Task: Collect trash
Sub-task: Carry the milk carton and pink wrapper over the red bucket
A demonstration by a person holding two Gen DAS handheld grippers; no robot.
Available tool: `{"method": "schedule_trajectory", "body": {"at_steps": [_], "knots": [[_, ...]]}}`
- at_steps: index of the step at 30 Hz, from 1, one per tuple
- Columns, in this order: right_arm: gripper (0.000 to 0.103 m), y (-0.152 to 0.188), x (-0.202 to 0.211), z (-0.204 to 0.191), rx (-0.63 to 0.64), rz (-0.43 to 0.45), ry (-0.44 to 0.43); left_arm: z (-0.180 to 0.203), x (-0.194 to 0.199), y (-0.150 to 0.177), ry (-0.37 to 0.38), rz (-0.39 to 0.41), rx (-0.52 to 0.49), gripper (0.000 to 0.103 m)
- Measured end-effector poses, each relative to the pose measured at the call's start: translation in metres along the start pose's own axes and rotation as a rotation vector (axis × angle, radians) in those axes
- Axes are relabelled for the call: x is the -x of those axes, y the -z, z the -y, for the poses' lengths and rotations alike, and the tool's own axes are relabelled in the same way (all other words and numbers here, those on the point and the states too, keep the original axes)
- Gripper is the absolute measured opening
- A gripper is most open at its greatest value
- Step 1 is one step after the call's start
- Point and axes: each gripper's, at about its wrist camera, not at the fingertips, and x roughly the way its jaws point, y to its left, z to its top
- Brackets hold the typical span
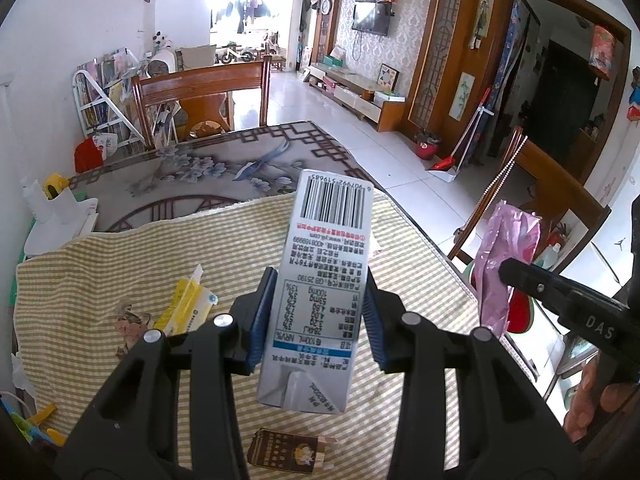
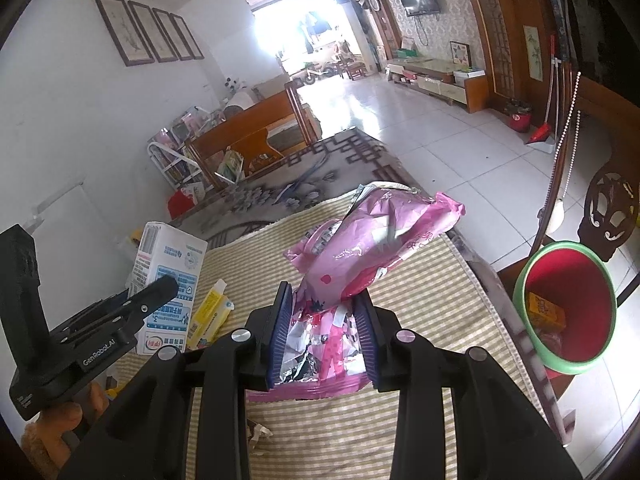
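Right wrist view: your right hand-held gripper [image 2: 322,336] is clamped on the crumpled pink foil wrapper [image 2: 360,252], with the red, green-rimmed bin [image 2: 570,308] close to its right. Your left hand-held gripper [image 1: 318,312] grips the upright white milk carton [image 1: 320,280], farther from that bin.

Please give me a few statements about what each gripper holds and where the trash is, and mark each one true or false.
1. The left gripper is clamped on a milk carton. True.
2. The right gripper is open and holds nothing. False: it is shut on a pink wrapper.
3. The red bin with the green rim is empty. False: an orange box lies inside it.
4. A yellow packet lies on the striped cloth. True.
5. The red bin stands on the striped cloth. False: it is off the table's right edge.
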Motion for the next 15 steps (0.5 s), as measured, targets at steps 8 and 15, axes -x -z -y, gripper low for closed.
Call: {"method": "schedule_trajectory", "body": {"at_steps": [8,15], "knots": [[0.032,-0.005,0.004,0.022,-0.014,-0.003,0.012,0.017,-0.014,0.002,0.016,-0.025,-0.004,0.039],[0.032,-0.007,0.007,0.049,-0.038,-0.009,0.024,0.041,-0.031,0.004,0.038,-0.064,-0.012,0.039]]}}
